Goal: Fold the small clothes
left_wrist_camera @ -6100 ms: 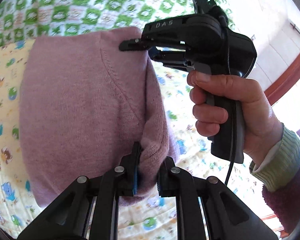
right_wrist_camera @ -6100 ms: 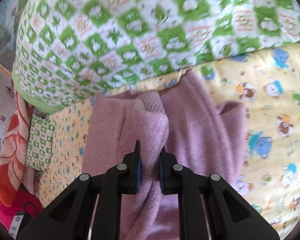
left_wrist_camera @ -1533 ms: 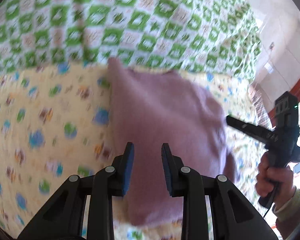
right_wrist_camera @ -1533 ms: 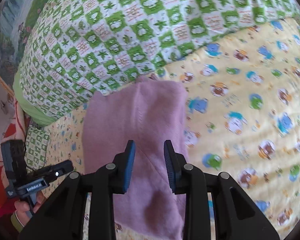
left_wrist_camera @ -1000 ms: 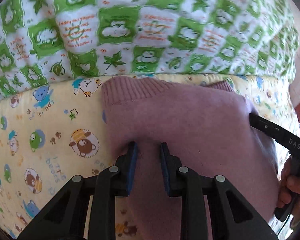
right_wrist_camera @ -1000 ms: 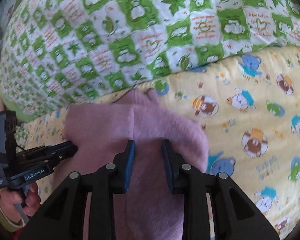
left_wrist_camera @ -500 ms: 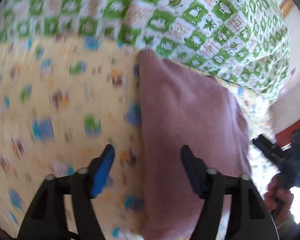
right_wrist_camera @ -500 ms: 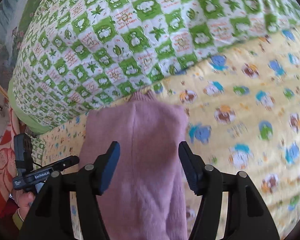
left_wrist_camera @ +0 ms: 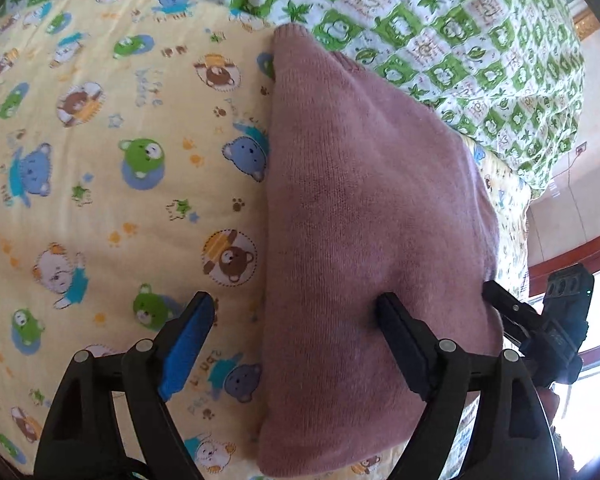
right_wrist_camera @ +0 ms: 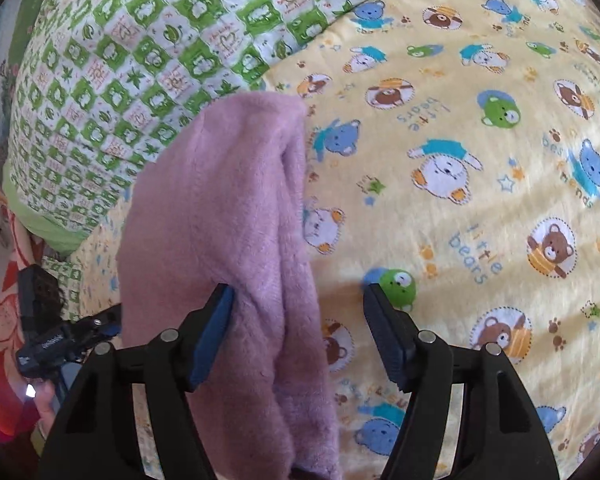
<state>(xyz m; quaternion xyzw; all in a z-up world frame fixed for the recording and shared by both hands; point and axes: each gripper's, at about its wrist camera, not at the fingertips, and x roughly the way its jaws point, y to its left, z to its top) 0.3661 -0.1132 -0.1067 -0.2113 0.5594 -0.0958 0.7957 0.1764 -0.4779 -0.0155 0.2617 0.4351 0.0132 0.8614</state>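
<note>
Release is the change — a second ago both grippers pinched the pink sweater (left_wrist_camera: 364, 216); now left gripper (left_wrist_camera: 292, 336) and right gripper (right_wrist_camera: 298, 316) are opening, nothing clamped. Sweater lies folded on the bed (left_wrist_camera: 100, 152) beside the green quilt (left_wrist_camera: 460, 20) — fold apparently complete.

Pink knitted garment (left_wrist_camera: 364, 216) — folded into a thick rectangle, apparently a sweater, lying flat on bedding
</note>
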